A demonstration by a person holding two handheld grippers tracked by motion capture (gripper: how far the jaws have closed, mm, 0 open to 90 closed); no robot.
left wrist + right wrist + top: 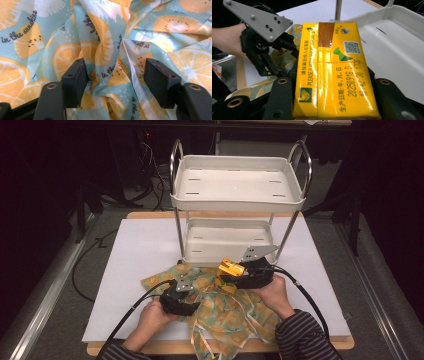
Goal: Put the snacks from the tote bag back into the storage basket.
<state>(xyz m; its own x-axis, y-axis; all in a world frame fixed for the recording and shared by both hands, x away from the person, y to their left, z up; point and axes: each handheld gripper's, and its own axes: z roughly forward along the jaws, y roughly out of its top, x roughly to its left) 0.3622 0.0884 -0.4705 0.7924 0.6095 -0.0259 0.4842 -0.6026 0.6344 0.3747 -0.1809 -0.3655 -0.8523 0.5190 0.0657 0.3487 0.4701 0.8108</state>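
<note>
L gripper [181, 292]: rests on the cloth [220, 312] at table [130, 270] front, L of centre. Jaws apart; in the left gripper view a ridge of cloth [107, 62] lies between them, the L jaw's edge at a fold, no pinch by the two. Nothing held.

Cloth: lemon print, crumpled, spread across front centre of table, ribbon-like ends trailing toward the person. Its far edge reaches the rack [237, 195] base.

R gripper [235, 272]: clamped on the yellow pack [230, 268]. In the right gripper view the pack [334, 72] sits lengthwise between both jaws, gripped on its long sides, end pointing at the rack's lower tray [392, 50]. Pack is off the cloth, just in front of that tray.

Rack: white, two tiers, at table rear centre. Both tiers bare.

Status (est.): pack pickup done; placement in rack not done. Remaining: carry pack over the lower tray's rim, set down, release. Cloth handling not started; L gripper is positioned for a grip.
</note>
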